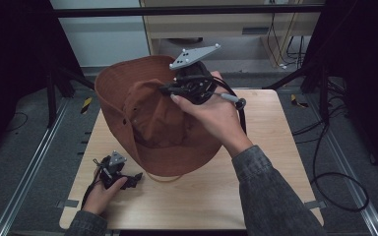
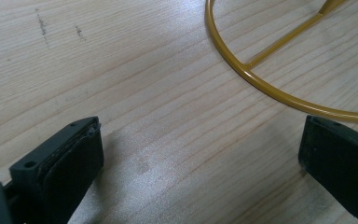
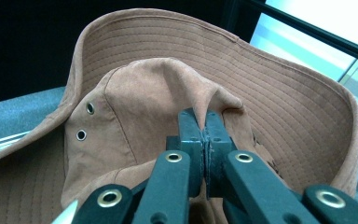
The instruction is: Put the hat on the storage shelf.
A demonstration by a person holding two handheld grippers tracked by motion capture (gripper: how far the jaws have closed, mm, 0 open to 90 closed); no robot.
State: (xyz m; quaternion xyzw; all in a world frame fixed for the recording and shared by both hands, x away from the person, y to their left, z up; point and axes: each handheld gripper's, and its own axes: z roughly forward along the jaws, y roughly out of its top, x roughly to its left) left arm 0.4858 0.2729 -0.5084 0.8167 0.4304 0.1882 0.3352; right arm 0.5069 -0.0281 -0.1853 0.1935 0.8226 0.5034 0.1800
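Observation:
A brown wide-brimmed hat (image 1: 152,123) is tilted up over the back left part of the wooden table (image 1: 256,177). My right gripper (image 1: 171,91) is shut on a fold of the hat's crown (image 3: 154,88), its jaws pressed together around the cloth (image 3: 201,122). The brim (image 3: 289,98) curves up behind the crown. My left gripper (image 1: 134,178) rests low on the table at the front left, held by a hand. Its jaws stand wide apart with bare wood between them (image 2: 200,154). A yellow wire ring (image 2: 242,70) lies on the table just beyond the left gripper's jaws, partly under the hat (image 1: 165,178).
Black frame legs (image 1: 320,83) and cables (image 1: 334,177) stand on the grey floor on both sides of the table. A metal rail (image 1: 24,182) runs along the left side. Light wood shows across the table's right and front parts.

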